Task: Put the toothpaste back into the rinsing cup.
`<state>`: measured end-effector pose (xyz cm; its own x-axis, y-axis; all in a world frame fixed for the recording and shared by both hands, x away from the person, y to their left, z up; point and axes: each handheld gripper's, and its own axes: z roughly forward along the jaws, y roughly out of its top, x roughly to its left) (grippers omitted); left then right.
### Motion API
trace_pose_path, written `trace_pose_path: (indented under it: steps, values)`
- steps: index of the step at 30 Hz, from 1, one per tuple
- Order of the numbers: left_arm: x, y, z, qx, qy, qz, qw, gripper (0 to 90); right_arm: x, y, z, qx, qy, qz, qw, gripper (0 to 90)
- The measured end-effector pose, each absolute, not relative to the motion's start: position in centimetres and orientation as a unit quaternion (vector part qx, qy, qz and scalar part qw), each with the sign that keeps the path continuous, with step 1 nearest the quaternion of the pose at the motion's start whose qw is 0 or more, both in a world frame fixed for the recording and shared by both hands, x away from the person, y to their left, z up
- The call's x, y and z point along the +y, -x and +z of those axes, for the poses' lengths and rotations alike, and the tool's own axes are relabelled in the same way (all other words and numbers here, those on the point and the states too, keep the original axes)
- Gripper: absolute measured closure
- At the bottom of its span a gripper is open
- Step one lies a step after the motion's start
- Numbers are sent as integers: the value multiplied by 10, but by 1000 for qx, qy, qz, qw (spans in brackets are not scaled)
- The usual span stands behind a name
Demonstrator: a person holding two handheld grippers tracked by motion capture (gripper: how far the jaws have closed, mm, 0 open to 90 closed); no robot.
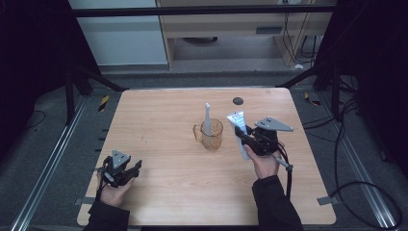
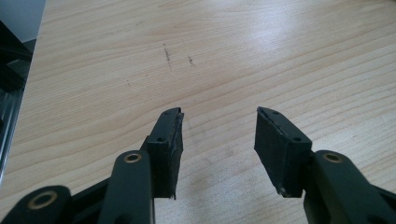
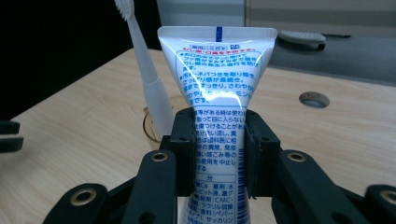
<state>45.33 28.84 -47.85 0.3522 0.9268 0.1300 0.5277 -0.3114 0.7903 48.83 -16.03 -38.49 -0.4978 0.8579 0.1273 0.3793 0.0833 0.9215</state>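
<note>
Right gripper (image 3: 219, 154): pinched the toothpaste tube (image 3: 217, 93) mid-body, crimped end up, likely bound for the cup.
Tube's place: held above the table (image 1: 183, 192), just right of the amber cup (image 1: 210, 134).
Cup: held an upright toothbrush (image 1: 208, 118).
Left gripper (image 2: 219, 140): jaws spread, idle over bare wood.

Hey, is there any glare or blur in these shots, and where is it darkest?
Right gripper view: white glare band across the toothpaste tube, print still readable; the toothbrush behind is slightly soft. Left gripper view: bright sheen on the table at upper right. High view: dark side edges, table evenly lit.
</note>
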Motion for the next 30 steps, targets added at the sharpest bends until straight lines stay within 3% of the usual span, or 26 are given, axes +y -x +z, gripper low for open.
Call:
trace_pose_path:
  steps: [11, 30]
  values:
    - [289, -454, -479, 484, -752, 300, 332, 509, -152, -503, -383, 645, -461, 544, 275, 692]
    - [289, -454, -479, 484, -752, 301, 332, 509, -126, -536, -387, 592, -471, 584, 294, 691]
